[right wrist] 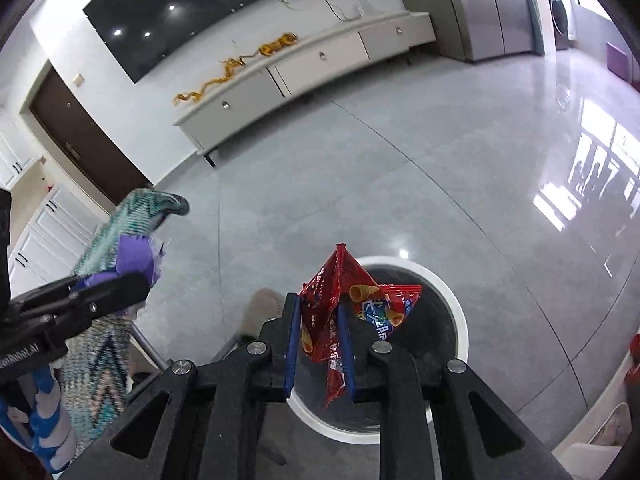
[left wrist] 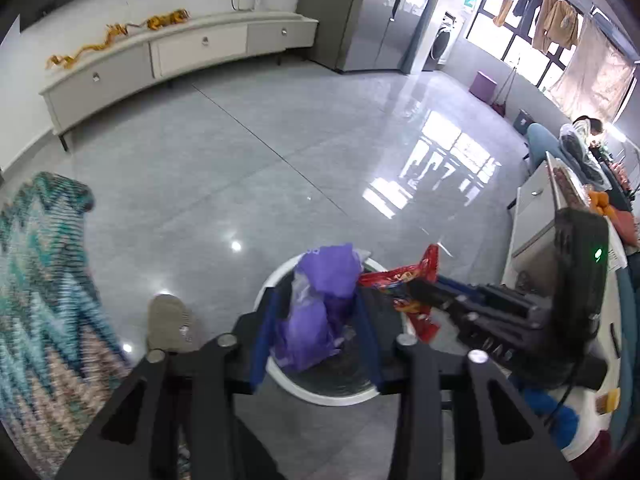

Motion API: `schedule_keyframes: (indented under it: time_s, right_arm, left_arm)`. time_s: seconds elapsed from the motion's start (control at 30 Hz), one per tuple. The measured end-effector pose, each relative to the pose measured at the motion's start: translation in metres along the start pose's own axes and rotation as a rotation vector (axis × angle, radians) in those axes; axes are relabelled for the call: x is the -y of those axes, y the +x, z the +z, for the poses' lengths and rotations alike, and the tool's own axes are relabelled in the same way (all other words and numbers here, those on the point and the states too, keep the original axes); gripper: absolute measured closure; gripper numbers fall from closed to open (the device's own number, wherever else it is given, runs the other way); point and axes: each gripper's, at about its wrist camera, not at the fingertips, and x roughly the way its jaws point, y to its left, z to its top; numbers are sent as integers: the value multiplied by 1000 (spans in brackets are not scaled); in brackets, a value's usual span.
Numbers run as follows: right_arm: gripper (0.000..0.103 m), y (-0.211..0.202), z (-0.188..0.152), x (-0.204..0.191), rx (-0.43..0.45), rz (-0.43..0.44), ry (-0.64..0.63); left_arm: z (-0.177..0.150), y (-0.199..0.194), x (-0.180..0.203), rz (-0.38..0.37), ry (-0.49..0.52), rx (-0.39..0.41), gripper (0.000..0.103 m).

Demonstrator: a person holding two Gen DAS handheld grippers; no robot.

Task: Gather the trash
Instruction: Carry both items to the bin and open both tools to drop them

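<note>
Right now your left gripper (left wrist: 316, 312) has its blue pads either side of a crumpled purple bag (left wrist: 316, 300); the jaws stand fairly wide, and the bag fills the gap between them, though whether the pads really press on it is hard to tell from this angle. Directly below the bag sits a round bin (left wrist: 328, 392) with a white rim and a dark inside, standing on the glossy grey floor (left wrist: 260, 160).

Your right gripper (right wrist: 320, 340) is clenched narrowly on a red snack wrapper (right wrist: 340, 304), the foil pinched between its blue pads and fanning out above and below them. That wrapper hangs over the near edge of the same bin (right wrist: 460, 320). In the left wrist view the right gripper comes in from the right with the wrapper (left wrist: 404, 280) just beside the purple bag, both over the bin's mouth.

A zigzag-patterned teal rug (left wrist: 44, 280) lies on the left, with a beige slipper (left wrist: 168, 320) near it. Farther off, a long white cabinet (left wrist: 180, 52) runs along the wall, a golden dragon ornament (left wrist: 116, 36) on top.
</note>
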Motion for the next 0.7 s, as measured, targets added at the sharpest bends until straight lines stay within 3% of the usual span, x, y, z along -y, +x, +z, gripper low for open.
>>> schedule_keyframes:
  time_s: [0.03, 0.1, 0.13, 0.43, 0.7]
  right_arm:
    - [80, 1, -1, 3, -5, -5, 3]
    - [64, 5, 0, 6, -9, -30, 11]
    - [63, 5, -2, 7, -6, -39, 16]
    - [62, -4, -12, 11, 12, -87, 30]
    - [62, -22, -19, -14, 60, -58, -10]
  left_arm:
    - [1, 3, 2, -6, -3, -2, 54]
    - [3, 8, 5, -18, -11, -5, 46]
    - [5, 11, 7, -22, -13, -6, 45]
    - [0, 2, 8, 7, -27, -13, 45]
    - [-16, -52, -11, 145, -37, 85, 44]
